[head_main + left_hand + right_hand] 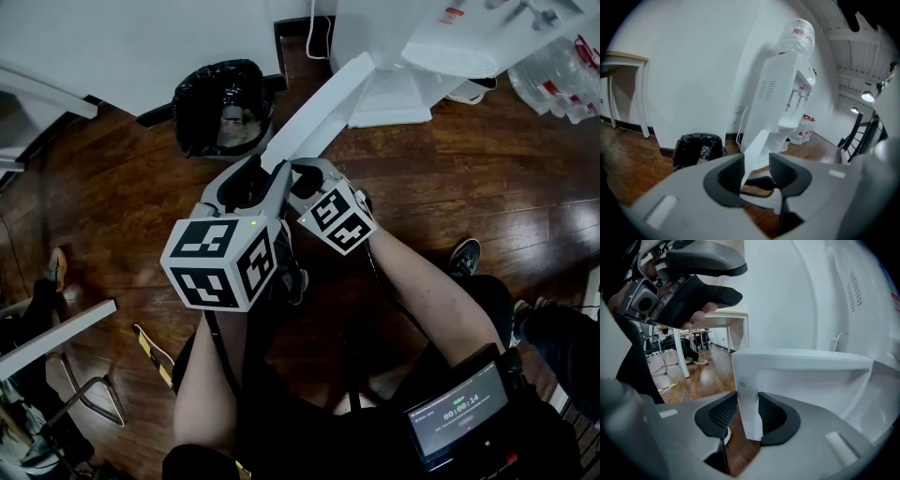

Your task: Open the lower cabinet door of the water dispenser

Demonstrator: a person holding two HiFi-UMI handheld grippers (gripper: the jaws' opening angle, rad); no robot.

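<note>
The white water dispenser (394, 37) stands at the top of the head view, with its lower cabinet door (323, 103) swung out toward me. My right gripper (298, 178) is shut on the door's free edge. In the right gripper view both pads (771, 413) press the door (801, 376) from either side. My left gripper (265, 178) sits just left of it on the same edge. In the left gripper view the door (757, 147) stands between the jaws of the left gripper (757, 171), against the left pad (731, 176), with a gap to the right pad.
A black bin (223, 105) with a liner stands left of the dispenser against the wall. Packed water bottles (562, 75) lie to its right. A white cable (319, 42) hangs behind it. A table (623, 61) stands far left. My shoe (464, 255) rests on the wooden floor.
</note>
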